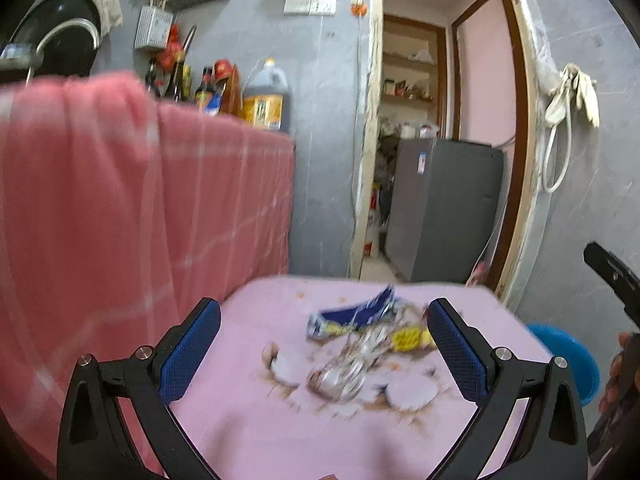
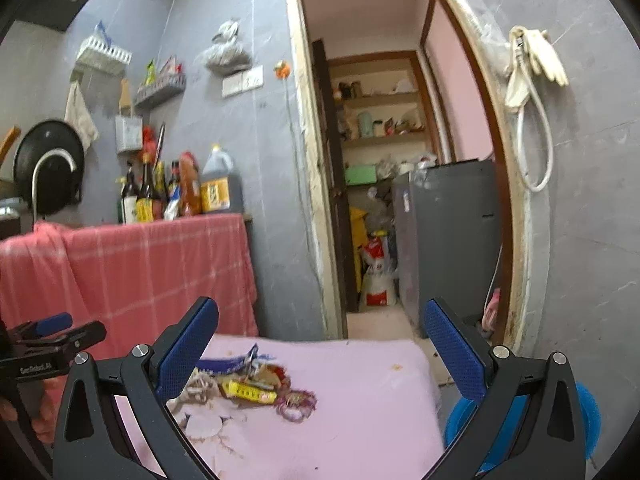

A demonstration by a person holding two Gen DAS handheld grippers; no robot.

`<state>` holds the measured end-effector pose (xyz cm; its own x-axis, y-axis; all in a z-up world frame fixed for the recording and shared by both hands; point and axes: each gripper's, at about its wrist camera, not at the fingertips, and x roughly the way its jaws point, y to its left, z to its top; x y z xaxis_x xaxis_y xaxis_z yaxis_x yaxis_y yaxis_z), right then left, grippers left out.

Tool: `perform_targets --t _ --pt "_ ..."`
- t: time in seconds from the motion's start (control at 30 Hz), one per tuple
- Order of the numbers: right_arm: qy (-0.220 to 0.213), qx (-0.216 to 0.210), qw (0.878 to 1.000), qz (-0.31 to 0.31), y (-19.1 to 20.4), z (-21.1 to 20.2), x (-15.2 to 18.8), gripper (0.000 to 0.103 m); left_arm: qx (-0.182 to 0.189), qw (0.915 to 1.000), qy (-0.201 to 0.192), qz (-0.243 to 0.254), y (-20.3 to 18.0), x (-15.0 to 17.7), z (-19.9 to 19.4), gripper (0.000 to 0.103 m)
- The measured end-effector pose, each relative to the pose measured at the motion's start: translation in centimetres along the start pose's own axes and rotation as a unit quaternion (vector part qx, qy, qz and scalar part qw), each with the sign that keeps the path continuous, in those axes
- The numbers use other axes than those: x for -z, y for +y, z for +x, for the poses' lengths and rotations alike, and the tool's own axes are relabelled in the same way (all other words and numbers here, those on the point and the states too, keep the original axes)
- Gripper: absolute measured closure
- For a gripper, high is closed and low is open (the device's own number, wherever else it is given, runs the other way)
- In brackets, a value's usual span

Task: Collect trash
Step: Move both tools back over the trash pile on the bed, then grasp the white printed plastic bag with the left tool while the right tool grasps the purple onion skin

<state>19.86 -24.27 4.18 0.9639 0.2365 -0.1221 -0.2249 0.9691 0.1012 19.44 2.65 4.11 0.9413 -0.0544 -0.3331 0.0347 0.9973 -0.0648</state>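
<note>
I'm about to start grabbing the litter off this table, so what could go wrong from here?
The crumpled clear plastic wrapper overlaps the blue foil packet and the yellow wrapper, so one pinch may drag the neighbours off the pink tablecloth. Both the left gripper and the right gripper are open and may collide over the pile.

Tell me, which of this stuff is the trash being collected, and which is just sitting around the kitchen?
Part of the job:
blue wrapper
yellow wrapper
crumpled clear plastic
blue bin, probably where it goes

Just lying about:
sauce bottles
oil jug
red checked cloth
grey fridge
gloves
</note>
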Motion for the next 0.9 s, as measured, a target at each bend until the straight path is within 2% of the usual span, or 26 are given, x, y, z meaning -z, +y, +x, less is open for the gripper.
perform_targets --t 0.13,0.23,0.4,0.6,0.7,0.77,0.83,0.9 --pt "0.04 -0.01 0.999 -0.016 0.5 1.5 1.6 0.0 -0.005 0.9992 0.04 0.008 0.4 2.2 1.4 0.002" --pt "0.084 0.001 0.996 -0.025 0.5 3.1 2.8 0.0 0.0 0.9972 0.073 0.019 0.4 2.9 2.6 0.002" --pt "0.139 0.001 0.99 -0.02 0.0 5.0 4.3 0.0 0.01 0.9925 0.121 0.018 0.5 3.1 4.4 0.002" --pt "0.211 -0.022 0.977 -0.016 -0.2 7.6 5.3 0.0 0.024 0.9857 0.167 0.008 0.7 3.2 6.6 0.002" --pt "0.242 -0.038 0.969 -0.021 0.1 9.1 5.8 0.001 0.033 0.9845 0.172 0.011 0.6 3.0 7.3 0.009" --pt "0.267 -0.046 0.962 -0.024 0.3 10.4 6.2 0.008 0.044 0.982 0.183 0.014 0.4 3.0 8.0 0.021" --pt "0.29 -0.051 0.955 -0.025 0.4 11.6 6.6 0.019 0.055 0.9793 0.194 0.015 0.2 3.1 8.6 0.03" --pt "0.309 -0.058 0.949 -0.022 0.4 12.7 6.9 0.02 0.063 0.9765 0.205 0.017 0.1 3.2 9.3 0.04"
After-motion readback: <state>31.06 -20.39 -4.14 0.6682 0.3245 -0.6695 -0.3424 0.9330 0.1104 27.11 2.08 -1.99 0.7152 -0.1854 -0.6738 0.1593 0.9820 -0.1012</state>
